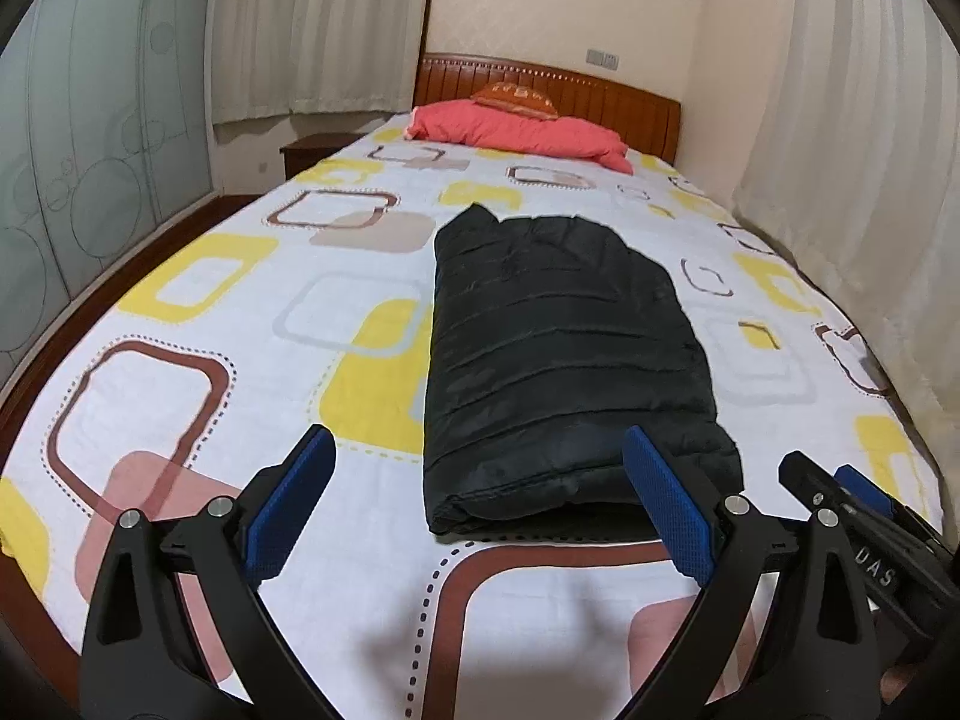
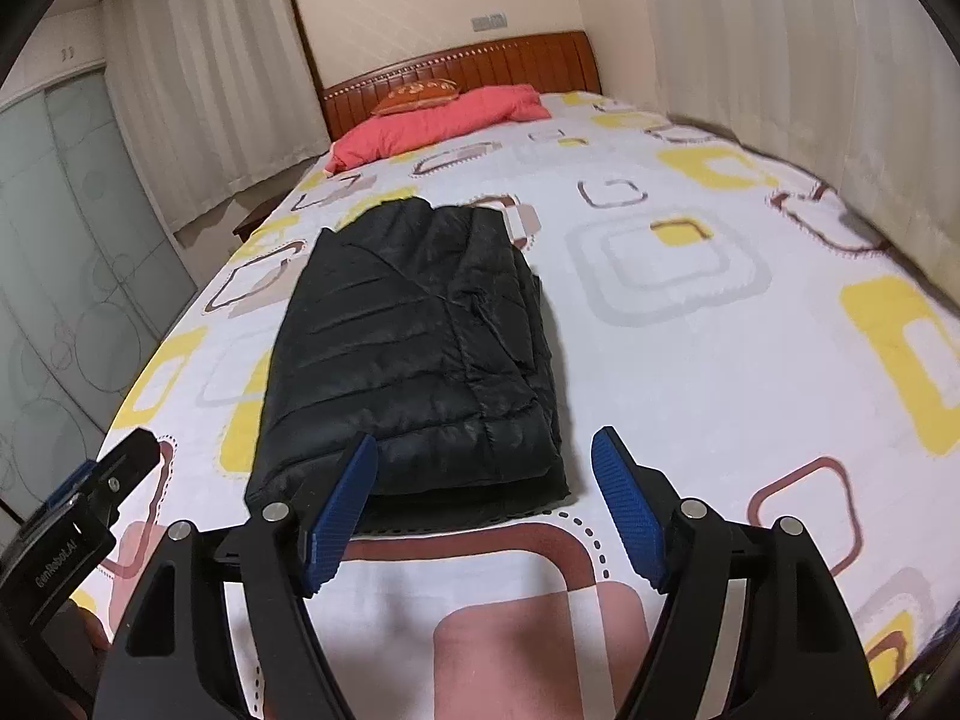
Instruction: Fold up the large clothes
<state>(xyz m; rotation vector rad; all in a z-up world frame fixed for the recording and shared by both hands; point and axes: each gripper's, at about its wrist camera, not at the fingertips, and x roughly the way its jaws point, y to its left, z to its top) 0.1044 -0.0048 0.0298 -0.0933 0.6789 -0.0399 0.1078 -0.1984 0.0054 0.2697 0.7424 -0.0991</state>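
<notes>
Folded jacket (image 1: 570, 354) lies flat — beyond both empty claws.

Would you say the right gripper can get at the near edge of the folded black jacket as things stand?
Probably yes. The right gripper is open and empty, hanging just short of the jacket, whose near edge lies bare on the bedsheet. Nothing lies between them; the left gripper sits off to the side.
</notes>
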